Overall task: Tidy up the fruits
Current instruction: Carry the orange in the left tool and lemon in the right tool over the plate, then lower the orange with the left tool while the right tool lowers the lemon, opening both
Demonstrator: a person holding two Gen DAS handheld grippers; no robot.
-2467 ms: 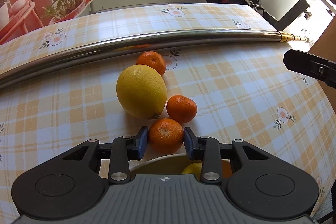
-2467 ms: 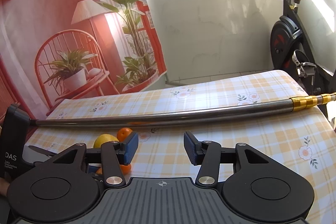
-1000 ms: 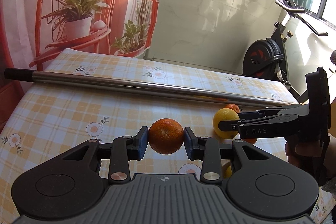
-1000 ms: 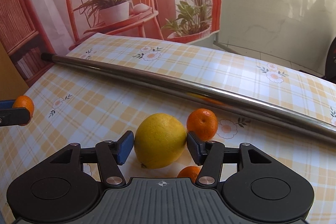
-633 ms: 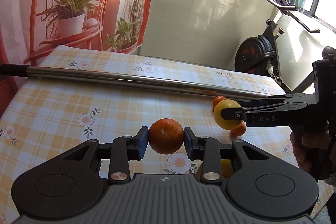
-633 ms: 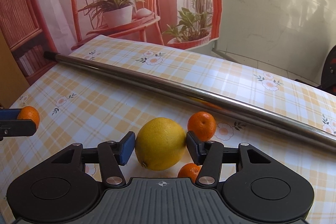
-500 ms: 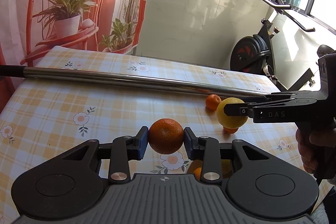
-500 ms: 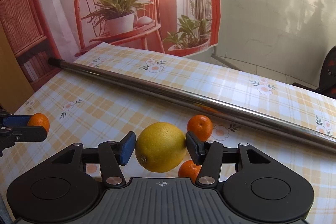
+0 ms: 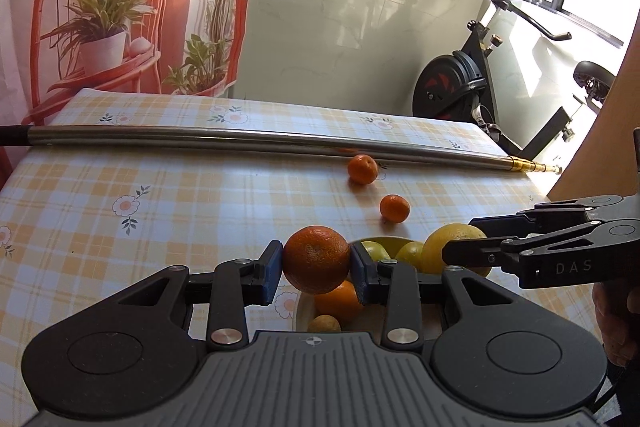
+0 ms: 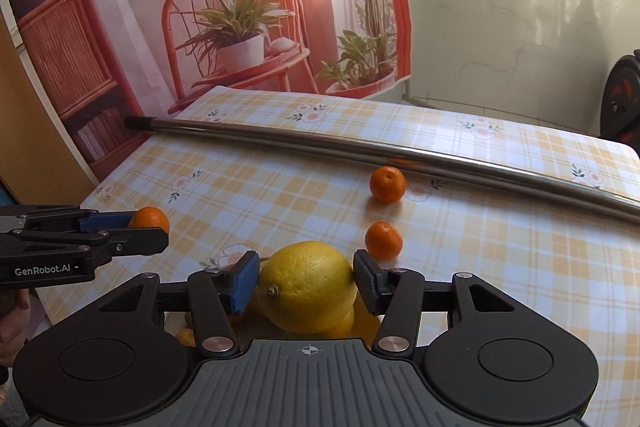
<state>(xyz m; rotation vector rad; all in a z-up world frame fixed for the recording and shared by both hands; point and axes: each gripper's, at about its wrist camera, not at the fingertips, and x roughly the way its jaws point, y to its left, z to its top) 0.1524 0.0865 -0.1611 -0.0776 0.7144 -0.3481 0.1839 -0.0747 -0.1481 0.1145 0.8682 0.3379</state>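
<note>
Above a worktop (image 9: pixel 160 195) covered in an orange-and-white plaid cloth printed with small flowers, the left gripper (image 9: pixel 316 261) has its fingers clamped on a mandarin (image 9: pixel 316 259), held in the air over a yellow bowl (image 9: pixel 390 241) at the near edge. Just to its right, the right gripper (image 10: pixel 306 285) has its fingers clamped on a large lemon (image 10: pixel 308 285), also above the bowl, which already holds several yellow and orange fruits. 2 small mandarins remain on the cloth beyond the bowl: the nearer mandarin (image 9: pixel 394 208) sits alone in the open, and the far mandarin (image 9: pixel 362 169) lies just beside a long steel pole (image 9: pixel 240 141) that stretches across the worktop from left to right and ends in a brass tip at the right. Sunlight falls in bright patches over the cloth. Behind the worktop hangs a printed backdrop (image 9: pixel 100 7) showing a red chair, potted plants and a lamp; to its right stands a pale marbled wall (image 9: pixel 340 27), with an exercise bike (image 9: pixel 460 91) in the far right corner below the windows.
</note>
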